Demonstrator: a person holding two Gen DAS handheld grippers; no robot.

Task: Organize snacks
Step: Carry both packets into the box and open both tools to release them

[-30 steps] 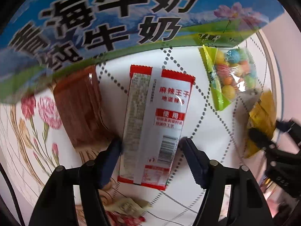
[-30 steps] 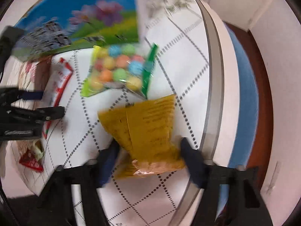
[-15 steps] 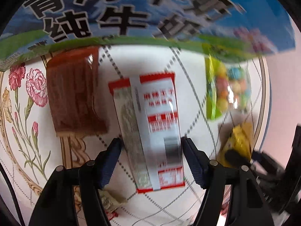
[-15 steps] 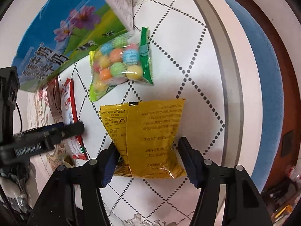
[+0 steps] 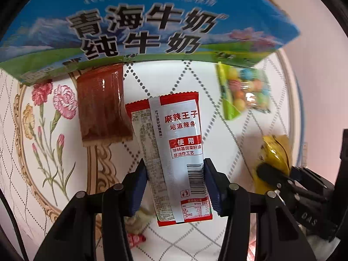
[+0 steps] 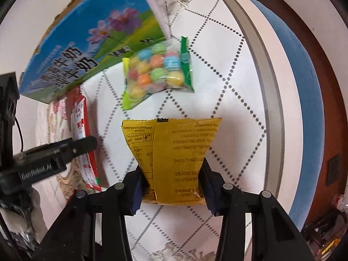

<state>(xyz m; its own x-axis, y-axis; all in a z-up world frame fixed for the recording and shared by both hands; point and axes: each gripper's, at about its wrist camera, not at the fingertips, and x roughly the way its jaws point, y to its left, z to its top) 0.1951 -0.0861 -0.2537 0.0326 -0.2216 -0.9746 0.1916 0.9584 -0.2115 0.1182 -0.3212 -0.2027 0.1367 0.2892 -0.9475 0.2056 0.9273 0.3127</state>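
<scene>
Left gripper is closing on the red-and-white spicy strip packet, pads pinching its lower edges so it hangs clear of the table, likely bound for the blue milk carton box behind. Right gripper is closing likewise, squeezing the yellow snack bag at its bottom; candy bag lies beside the box.

Table: round, white, dotted diamond pattern, grey rim.
Floor: brown wood.
Wall: pale pink.
</scene>
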